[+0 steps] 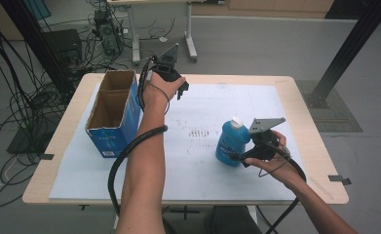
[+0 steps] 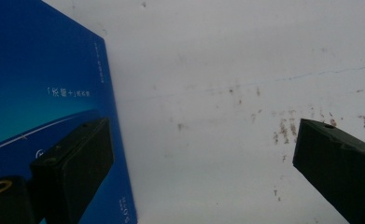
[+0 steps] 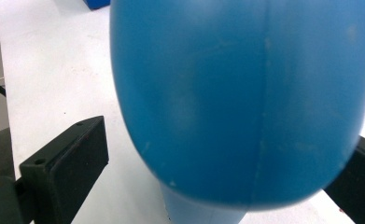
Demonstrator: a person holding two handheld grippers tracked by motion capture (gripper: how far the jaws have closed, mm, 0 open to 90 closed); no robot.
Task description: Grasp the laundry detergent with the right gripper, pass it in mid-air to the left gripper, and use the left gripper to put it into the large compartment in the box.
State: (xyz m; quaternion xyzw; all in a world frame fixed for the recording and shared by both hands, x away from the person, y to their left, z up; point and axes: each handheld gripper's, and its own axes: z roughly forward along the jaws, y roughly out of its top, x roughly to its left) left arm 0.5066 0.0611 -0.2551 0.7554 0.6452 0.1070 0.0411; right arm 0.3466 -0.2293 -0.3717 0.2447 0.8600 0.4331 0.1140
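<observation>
A blue bottle (image 1: 231, 144) with a white cap stands upright on the white sheet (image 1: 202, 105), right of centre. My right gripper (image 1: 240, 158) is low beside it, open, with a jaw on each side. In the right gripper view the bottle (image 3: 241, 93) bulges close between the jaws of that gripper (image 3: 217, 179), and a gap shows at the left jaw. An open-topped blue carton (image 1: 111, 114) stands at the table's left. My left gripper (image 1: 182, 89) hovers open just right of the carton's far end, holding nothing. The carton's blue side (image 2: 45, 84) lies behind one jaw of the left gripper (image 2: 203, 154).
The wooden table (image 1: 305, 122) shows as a bare margin around the sheet. Dark scuff marks (image 1: 198, 132) dot the sheet's middle. Cables and equipment (image 1: 105, 34) lie on the floor beyond the far edge. Black posts (image 1: 353, 44) stand at both far corners.
</observation>
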